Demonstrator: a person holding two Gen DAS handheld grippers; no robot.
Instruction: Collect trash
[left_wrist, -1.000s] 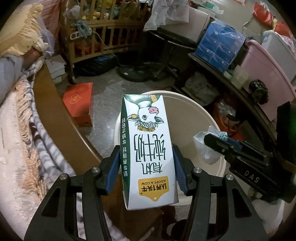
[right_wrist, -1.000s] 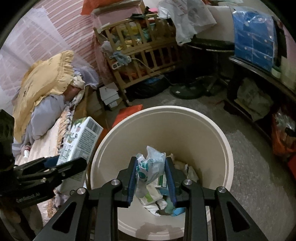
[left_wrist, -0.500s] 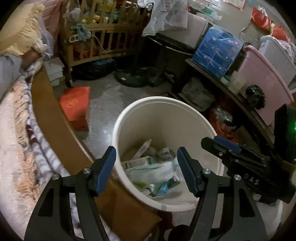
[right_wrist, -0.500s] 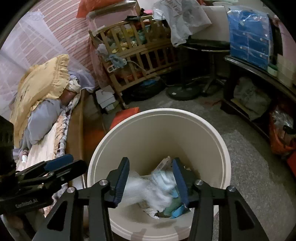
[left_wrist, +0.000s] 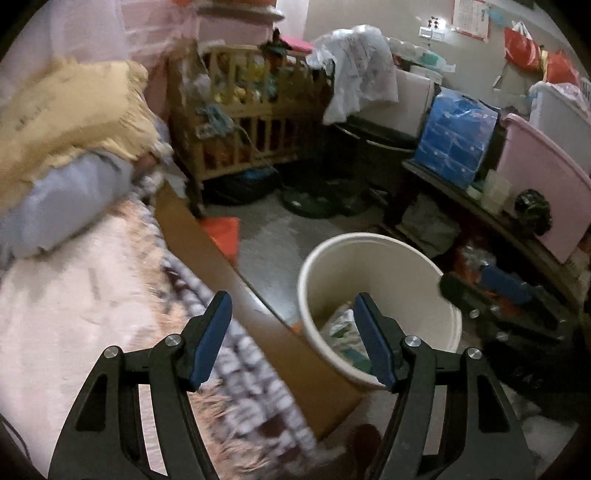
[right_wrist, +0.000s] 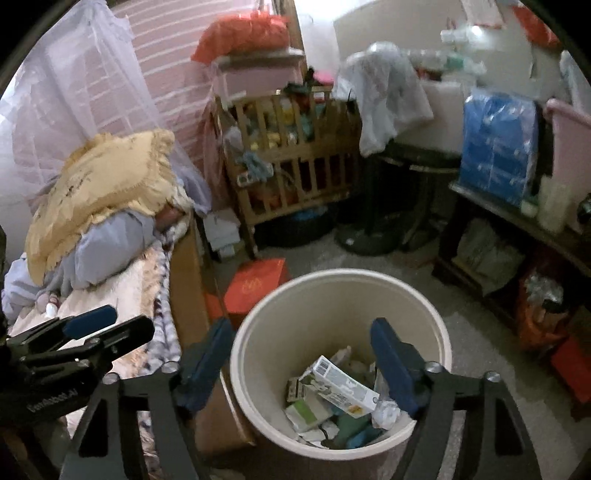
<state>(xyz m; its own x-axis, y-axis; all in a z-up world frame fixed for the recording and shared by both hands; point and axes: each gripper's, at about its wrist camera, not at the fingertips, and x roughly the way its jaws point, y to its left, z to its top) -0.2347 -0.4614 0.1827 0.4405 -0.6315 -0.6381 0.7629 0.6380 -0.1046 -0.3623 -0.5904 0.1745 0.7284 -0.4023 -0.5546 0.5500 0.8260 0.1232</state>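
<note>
Here both pairs of jaws are empty. The right gripper (right_wrist: 301, 363) has its blue pads spreading wider at this moment, with nothing between them, and through that gap its own view looks straight down into the cream bin (right_wrist: 255, 354). The left gripper (left_wrist: 291, 339) stands with jaws apart and nothing held; it hangs over the edge of the bed (left_wrist: 92, 295), with the bin lying forward and to its right.

Inside the bin, the milk carton (right_wrist: 341, 386) lies flat on top of the other wrappers, its long axis running from upper left to lower right in the right wrist view. So the trash in view is already below the rim, and neither pair of jaws needs to go down there again.

The relation that matters for the next move, I judge, is bed against bin: any further trash would most likely be on the bed, to the left, and the left gripper is the nearer of the two to it. The blur hides whether anything lies on the blanket (left_wrist: 236, 369). Farther off stand the yellow pillow (right_wrist: 99, 184) and the wooden crib (right_wrist: 295, 158)
</note>
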